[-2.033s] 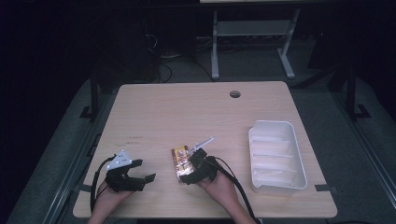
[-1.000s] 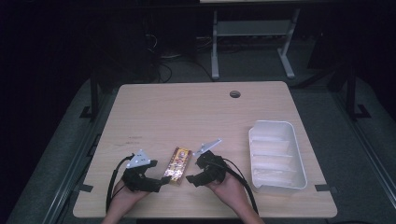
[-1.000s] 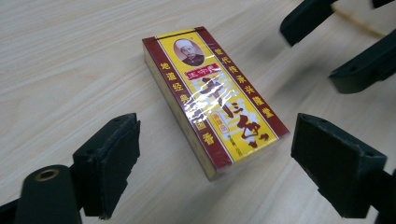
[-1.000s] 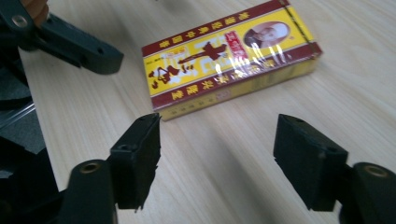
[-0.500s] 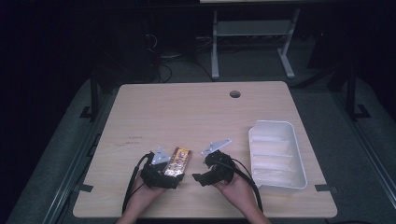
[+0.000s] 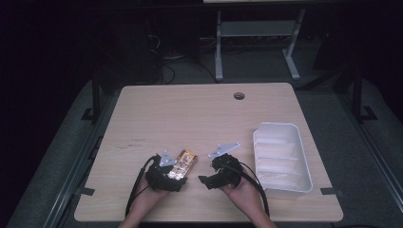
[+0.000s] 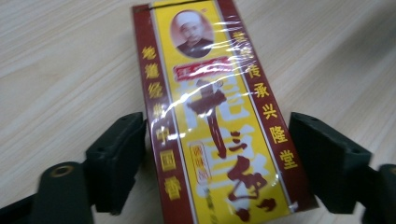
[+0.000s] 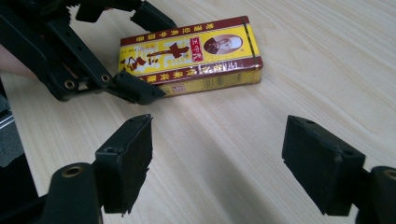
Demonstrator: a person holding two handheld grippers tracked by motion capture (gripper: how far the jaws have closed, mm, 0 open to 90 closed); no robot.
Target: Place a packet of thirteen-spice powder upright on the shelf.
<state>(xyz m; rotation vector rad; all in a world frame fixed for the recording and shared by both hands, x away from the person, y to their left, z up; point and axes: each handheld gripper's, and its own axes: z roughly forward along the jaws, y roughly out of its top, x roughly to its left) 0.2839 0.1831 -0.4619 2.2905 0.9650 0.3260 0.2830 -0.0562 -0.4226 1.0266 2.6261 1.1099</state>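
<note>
box | lies flat between left gripper jaws, which have just been closing; pads flank long sides, contact unclear | right gripper released, clear of box for handover

Bare table lies open toward twelve o'clock; the white compartment tray blocks three o'clock.

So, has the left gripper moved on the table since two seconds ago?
Yes. In the high view the left gripper has moved right, towards the white tray, and now straddles the yellow box; its jaws have just been closing on it.
</note>
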